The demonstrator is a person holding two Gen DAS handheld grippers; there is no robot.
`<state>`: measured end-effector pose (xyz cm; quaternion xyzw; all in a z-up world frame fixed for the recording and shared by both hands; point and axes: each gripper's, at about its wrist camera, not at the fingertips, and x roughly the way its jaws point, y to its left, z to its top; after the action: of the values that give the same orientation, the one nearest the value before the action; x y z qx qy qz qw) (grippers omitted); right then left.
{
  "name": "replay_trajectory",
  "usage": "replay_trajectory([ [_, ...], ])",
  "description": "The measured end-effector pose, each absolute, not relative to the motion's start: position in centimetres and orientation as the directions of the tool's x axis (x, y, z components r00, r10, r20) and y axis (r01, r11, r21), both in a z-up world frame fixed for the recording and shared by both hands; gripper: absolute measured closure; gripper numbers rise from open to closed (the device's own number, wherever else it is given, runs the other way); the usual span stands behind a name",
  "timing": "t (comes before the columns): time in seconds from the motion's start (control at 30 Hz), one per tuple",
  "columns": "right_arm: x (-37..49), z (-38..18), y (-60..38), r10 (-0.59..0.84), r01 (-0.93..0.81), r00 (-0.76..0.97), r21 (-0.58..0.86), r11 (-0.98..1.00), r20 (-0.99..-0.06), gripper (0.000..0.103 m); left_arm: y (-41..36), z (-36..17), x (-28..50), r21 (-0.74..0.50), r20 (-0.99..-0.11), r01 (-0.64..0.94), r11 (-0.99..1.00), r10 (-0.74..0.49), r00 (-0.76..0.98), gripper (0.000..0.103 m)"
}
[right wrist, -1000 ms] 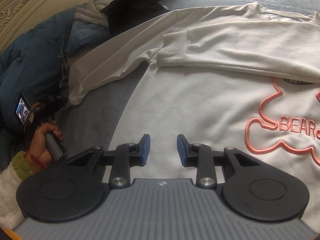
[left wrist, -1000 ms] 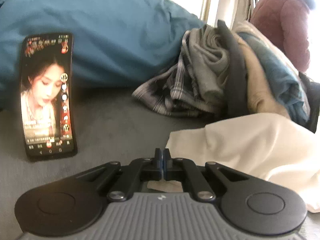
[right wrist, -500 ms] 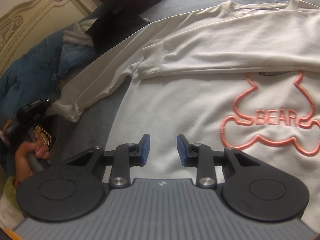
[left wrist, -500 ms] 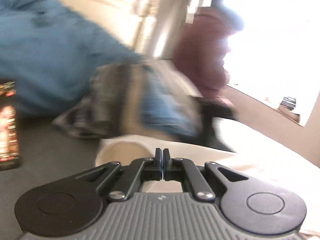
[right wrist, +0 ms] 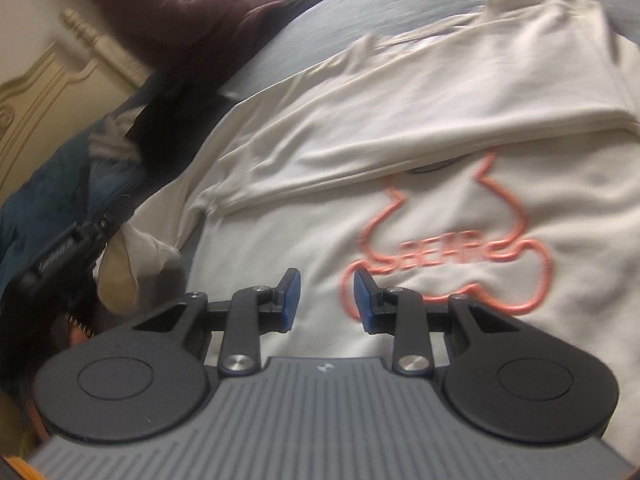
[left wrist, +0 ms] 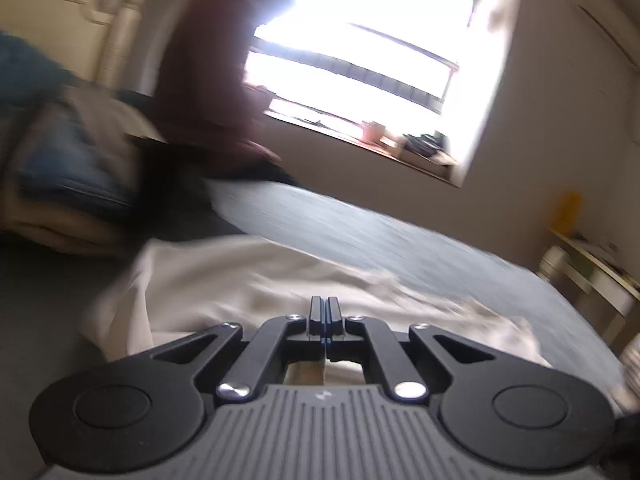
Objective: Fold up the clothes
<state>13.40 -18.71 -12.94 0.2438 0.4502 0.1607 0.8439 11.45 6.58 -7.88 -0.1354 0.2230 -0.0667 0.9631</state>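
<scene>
Since a second ago: left tool (left wrist: 324, 320) swung off phone toward window, closed, hold unclear; right tool (right wrist: 326, 296) wide over cream sweatshirt (right wrist: 420, 128), one sleeve folded across, remainder unfolded.

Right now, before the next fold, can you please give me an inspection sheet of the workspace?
Surface: grey bed cover.
Job's things: white sweatshirt with orange BEAR outline, one part folded over its chest.
Clutter: blurred pile of clothes.
Grippers: left gripper shut, cloth in grip not confirmed; right gripper open above the sweatshirt.
Cables: nothing seen.
Surroundings: bright window, person in maroon jacket, cream headboard.
</scene>
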Motion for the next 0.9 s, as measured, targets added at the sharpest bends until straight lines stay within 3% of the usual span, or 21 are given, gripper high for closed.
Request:
replay_trajectory([
  [0.1, 13.4, -13.3, -19.6, 0.471, -0.027, 0.556, 0.551, 0.834, -0.685, 0.075, 3.9, -9.3, 11.2, -0.286, -0.449, 0.176, 0.942, -0.294, 0.844, 0.100],
  [0.2, 13.5, -13.7, -20.0, 0.464, -0.021, 0.557, 0.547, 0.837, -0.688, 0.075, 3.1, -9.9, 9.9, -0.298, -0.454, 0.233, 0.926, -0.352, 0.818, 0.076],
  [0.23, 13.5, -13.9, -20.0, 0.465, -0.027, 0.557, 0.544, 0.838, -0.688, 0.075, 3.3, -10.0, 9.4, -0.306, -0.447, 0.248, 0.919, -0.369, 0.815, 0.063],
  [0.33, 13.5, -13.6, -18.5, 0.482, -0.117, 0.559, 0.512, 0.851, -0.674, 0.075, 5.3, -9.6, 8.2, -0.313, -0.427, 0.275, 0.909, -0.394, 0.814, 0.054],
  [0.5, 13.2, -12.5, -14.8, 0.521, -0.324, 0.555, 0.408, 0.854, -0.649, 0.067, 10.6, -9.1, 6.8, -0.349, -0.436, 0.145, 0.926, -0.297, 0.850, 0.051],
  [0.57, 12.3, -11.8, -12.4, 0.529, -0.448, 0.563, 0.304, 0.841, -0.635, 0.061, 12.9, -9.5, 7.0, -0.378, -0.453, 0.054, 0.924, -0.235, 0.860, 0.051],
  [0.7, 10.2, -10.5, -7.6, 0.551, -0.662, 0.573, 0.054, 0.748, -0.607, 0.060, 17.3, -10.8, 8.1, -0.460, -0.505, -0.121, 0.879, -0.148, 0.850, 0.051],
  [0.9, 8.0, -11.3, -2.1, 0.558, -0.798, 0.545, -0.181, 0.575, -0.626, 0.062, 20.0, -11.7, 9.6, -0.509, -0.518, -0.185, 0.841, -0.127, 0.846, 0.052],
])
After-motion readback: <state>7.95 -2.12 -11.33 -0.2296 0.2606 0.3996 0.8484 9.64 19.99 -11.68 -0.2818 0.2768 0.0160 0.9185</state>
